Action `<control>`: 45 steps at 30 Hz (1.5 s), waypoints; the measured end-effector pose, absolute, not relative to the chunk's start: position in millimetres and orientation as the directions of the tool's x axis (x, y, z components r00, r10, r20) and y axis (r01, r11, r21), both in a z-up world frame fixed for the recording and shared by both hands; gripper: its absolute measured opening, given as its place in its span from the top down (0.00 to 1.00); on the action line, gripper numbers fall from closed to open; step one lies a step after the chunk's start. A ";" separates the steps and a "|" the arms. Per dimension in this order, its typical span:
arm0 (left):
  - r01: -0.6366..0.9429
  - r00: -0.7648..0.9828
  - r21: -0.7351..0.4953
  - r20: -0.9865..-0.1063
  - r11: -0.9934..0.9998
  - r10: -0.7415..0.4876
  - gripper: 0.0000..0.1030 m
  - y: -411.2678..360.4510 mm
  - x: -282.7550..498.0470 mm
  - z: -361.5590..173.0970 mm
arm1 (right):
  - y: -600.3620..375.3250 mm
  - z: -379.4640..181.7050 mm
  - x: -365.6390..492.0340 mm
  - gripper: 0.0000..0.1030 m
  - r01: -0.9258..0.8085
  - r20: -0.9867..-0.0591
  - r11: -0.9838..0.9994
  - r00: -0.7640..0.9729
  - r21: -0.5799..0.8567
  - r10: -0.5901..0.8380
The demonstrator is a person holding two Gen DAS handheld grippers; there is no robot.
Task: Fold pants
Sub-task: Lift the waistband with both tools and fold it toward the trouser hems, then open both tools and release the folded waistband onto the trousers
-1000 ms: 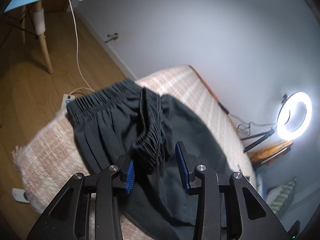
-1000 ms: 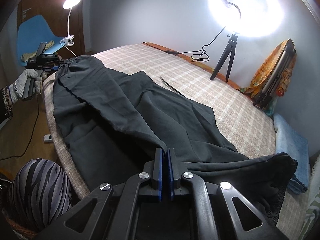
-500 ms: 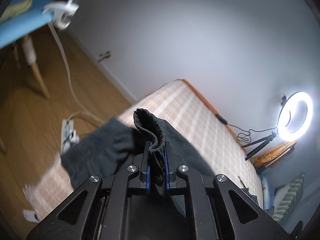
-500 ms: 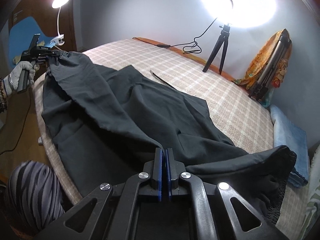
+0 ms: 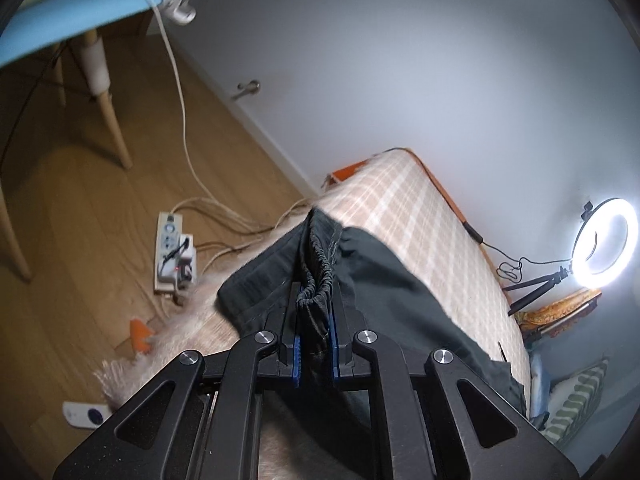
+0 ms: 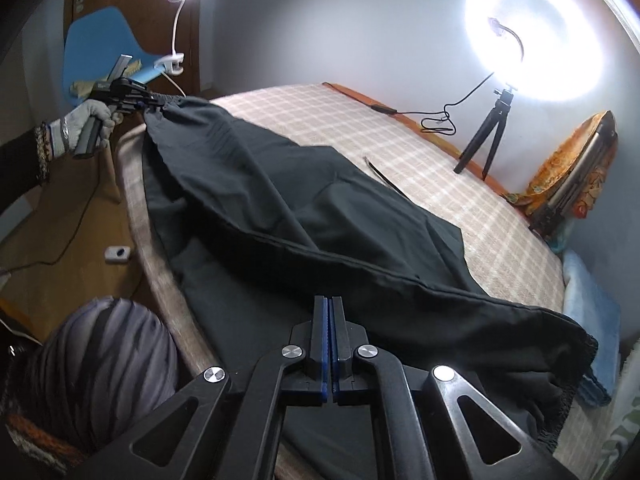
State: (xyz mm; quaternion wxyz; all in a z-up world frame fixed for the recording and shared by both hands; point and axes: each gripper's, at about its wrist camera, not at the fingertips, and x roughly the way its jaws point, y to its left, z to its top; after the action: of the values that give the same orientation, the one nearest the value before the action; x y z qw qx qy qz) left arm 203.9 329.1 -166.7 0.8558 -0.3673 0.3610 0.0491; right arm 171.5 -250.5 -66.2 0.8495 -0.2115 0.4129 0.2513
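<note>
Checked bed [image 6: 420, 168]: left gripper [image 5: 314, 320] newly clamped on pants [image 6: 280, 208] waistband, lifted; right gripper [image 6: 329, 344] pinching leg fabric; ready to fold.

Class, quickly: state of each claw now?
Left claw: closed on the pants waistband.
Right claw: closed on the pants' fabric.
</note>
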 end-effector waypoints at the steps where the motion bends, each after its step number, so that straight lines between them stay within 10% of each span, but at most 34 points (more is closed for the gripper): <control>1: -0.350 0.732 -0.592 -0.656 0.726 -0.183 0.92 329.0 203.1 -168.7 | -252.9 -67.1 170.7 1.00 -0.597 -0.810 0.788 0.531 -0.150 0.248; 10: -0.386 0.662 -0.467 -0.741 0.795 -0.114 0.70 321.7 202.4 -158.2 | -300.1 -62.9 173.9 1.00 -0.483 -0.806 0.874 0.540 -0.058 0.245; 12: -0.385 0.653 -0.422 -0.753 0.821 -0.081 0.68 318.1 199.5 -152.7 | -312.0 -61.4 176.5 0.92 -0.442 -0.803 0.897 0.543 -0.024 0.246; 14: -0.368 0.661 -0.391 -0.748 0.844 -0.057 0.68 312.8 193.3 -145.8 | -323.6 -59.7 177.1 0.63 -0.403 -0.795 0.915 0.552 0.010 0.252; 20: -0.311 0.686 -0.314 -0.728 0.897 -0.017 0.68 291.7 178.6 -125.4 | -359.3 -55.3 177.0 0.37 -0.280 -0.776 0.956 0.584 0.082 0.238; 28: -0.065 0.731 -0.393 -0.645 0.917 -0.225 0.47 215.7 180.5 -95.4 | -420.2 -52.1 192.0 0.26 -0.046 -0.775 0.979 0.605 0.198 0.185; 45: 0.418 0.477 -0.413 -0.658 0.809 -0.583 0.44 10.6 196.6 -89.6 | -502.5 -43.0 260.1 0.22 0.284 -0.807 0.910 0.584 0.304 0.088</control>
State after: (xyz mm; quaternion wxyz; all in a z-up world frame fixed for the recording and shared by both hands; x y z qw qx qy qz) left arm 196.6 10.6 -89.6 0.8538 -0.0982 0.4189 -0.2930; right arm 260.1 -502.5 -43.0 0.8659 0.2051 0.4527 -0.0566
